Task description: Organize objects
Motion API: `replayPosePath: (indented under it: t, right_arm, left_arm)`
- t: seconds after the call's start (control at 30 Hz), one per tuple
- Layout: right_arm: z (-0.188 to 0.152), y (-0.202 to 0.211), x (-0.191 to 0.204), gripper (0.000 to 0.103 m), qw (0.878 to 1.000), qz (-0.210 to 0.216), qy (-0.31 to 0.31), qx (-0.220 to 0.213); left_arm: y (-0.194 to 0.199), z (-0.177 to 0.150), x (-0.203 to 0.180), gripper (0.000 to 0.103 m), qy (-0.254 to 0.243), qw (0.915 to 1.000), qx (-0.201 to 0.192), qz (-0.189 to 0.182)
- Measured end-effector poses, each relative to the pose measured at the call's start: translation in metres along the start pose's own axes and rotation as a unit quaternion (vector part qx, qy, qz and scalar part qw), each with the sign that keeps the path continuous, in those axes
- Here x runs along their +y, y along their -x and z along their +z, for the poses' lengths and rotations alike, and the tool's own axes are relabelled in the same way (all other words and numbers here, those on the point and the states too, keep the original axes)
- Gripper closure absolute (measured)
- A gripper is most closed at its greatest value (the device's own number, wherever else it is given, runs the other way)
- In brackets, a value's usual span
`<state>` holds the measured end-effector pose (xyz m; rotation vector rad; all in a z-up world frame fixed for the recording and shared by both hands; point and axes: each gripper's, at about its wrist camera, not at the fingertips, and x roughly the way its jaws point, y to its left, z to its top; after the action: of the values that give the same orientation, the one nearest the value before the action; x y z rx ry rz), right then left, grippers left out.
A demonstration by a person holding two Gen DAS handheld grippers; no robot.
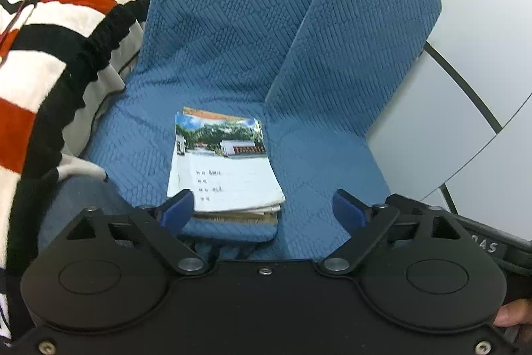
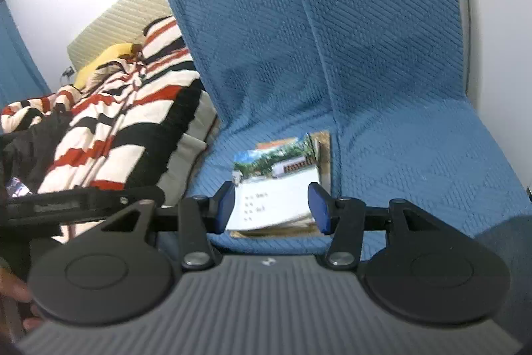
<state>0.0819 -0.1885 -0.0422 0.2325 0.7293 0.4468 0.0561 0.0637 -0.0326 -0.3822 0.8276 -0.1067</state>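
Observation:
A small stack of booklets (image 1: 226, 168) lies on the blue quilted seat cover (image 1: 216, 39); the top one has a photo of trees and a building and a white lower half with printed lines. My left gripper (image 1: 262, 210) is open, its blue fingertips just in front of the stack's near edge. In the right wrist view the stack (image 2: 279, 192) lies between the blue fingertips of my right gripper (image 2: 271, 207), which is open with both pads close to the stack's sides; whether they touch it I cannot tell.
A red, black and white striped blanket (image 1: 50, 39) is heaped to the left of the seat and shows in the right wrist view (image 2: 109, 122) with a yellow item (image 2: 109, 59) behind it. A blue cushion or armrest (image 1: 359, 39) stands at the right. A white wall (image 1: 482, 5) lies beyond.

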Motion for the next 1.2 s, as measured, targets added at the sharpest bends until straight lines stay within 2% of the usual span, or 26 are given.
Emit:
replayPosePath:
  t: [0.1, 0.13, 0.2, 0.23, 0.47, 1.2]
  right_arm:
    - [-0.01, 0.0, -0.001, 0.05, 1.0, -0.015, 0.003, 0.001]
    - [-0.013, -0.001, -0.001, 0.045, 1.0, -0.02, 0.003, 0.002]
    - [-0.018, -0.003, -0.002, 0.014, 1.0, -0.027, 0.004, 0.0]
    - [-0.02, -0.005, -0.003, 0.012, 0.999, -0.032, 0.004, -0.003]
    - [-0.025, -0.022, -0.009, 0.013, 0.998, -0.053, -0.003, 0.031]
    - [-0.021, -0.015, -0.009, 0.013, 0.998, -0.058, 0.004, 0.021]
  left_arm:
    - [0.0, -0.005, 0.001, 0.002, 0.005, 1.0, 0.001, 0.003]
    - [0.0, -0.006, 0.002, 0.001, 0.005, 1.0, 0.0, 0.002]
    - [0.0, -0.007, 0.001, 0.0, 0.004, 1.0, -0.001, 0.004]
    - [-0.001, -0.007, 0.001, 0.0, 0.002, 1.0, -0.001, 0.004]
    - [-0.011, -0.011, 0.0, 0.0, -0.001, 0.9999, 0.006, 0.011]
    - [-0.003, -0.008, -0.005, 0.0, -0.004, 0.9998, -0.005, 0.02]
